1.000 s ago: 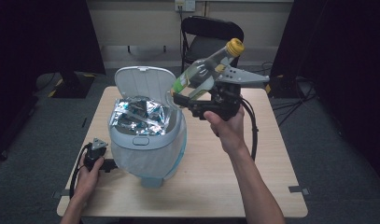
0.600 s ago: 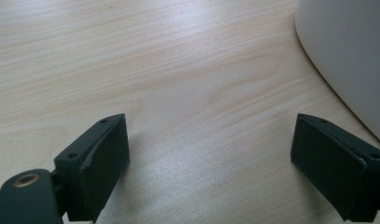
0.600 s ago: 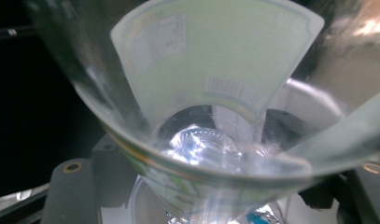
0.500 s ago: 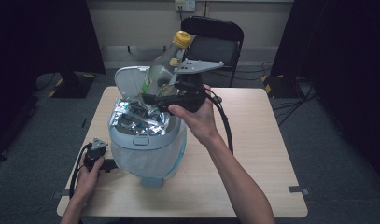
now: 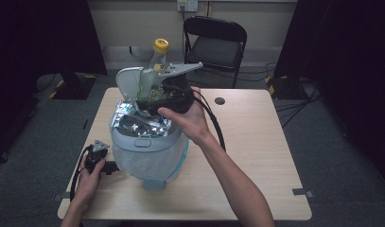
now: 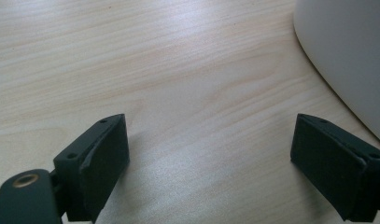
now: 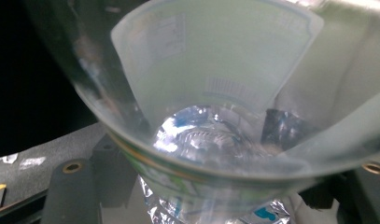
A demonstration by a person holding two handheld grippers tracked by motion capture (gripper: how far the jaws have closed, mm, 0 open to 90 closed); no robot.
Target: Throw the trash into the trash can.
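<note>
A clear plastic bottle (image 5: 151, 75) with a yellow cap (image 5: 161, 46) stands nearly upright, cap up, over the mouth of a pale blue bin (image 5: 150, 151). My right gripper (image 5: 150, 100) is shut on its lower part. Seen close in the right gripper view, the bottle (image 7: 215, 93) sits between the black jaws, with crumpled foil (image 7: 197, 210) below it. At the bin's left, my left gripper (image 5: 96, 158) rests on the table. Its jaws stand open over bare wood in the left gripper view (image 6: 211, 168), with the bin's wall (image 6: 351, 60) at the right.
The bin's lid (image 5: 128, 80) is tipped up at the back and silvery foil wrappers (image 5: 138, 122) fill its top. The wooden table (image 5: 247, 142) has free room on its right half. A black chair (image 5: 216, 45) stands behind the table.
My right gripper has carried the bottle leftward from beside the bin to above its opening and turned it more upright. The left gripper has stayed put.
</note>
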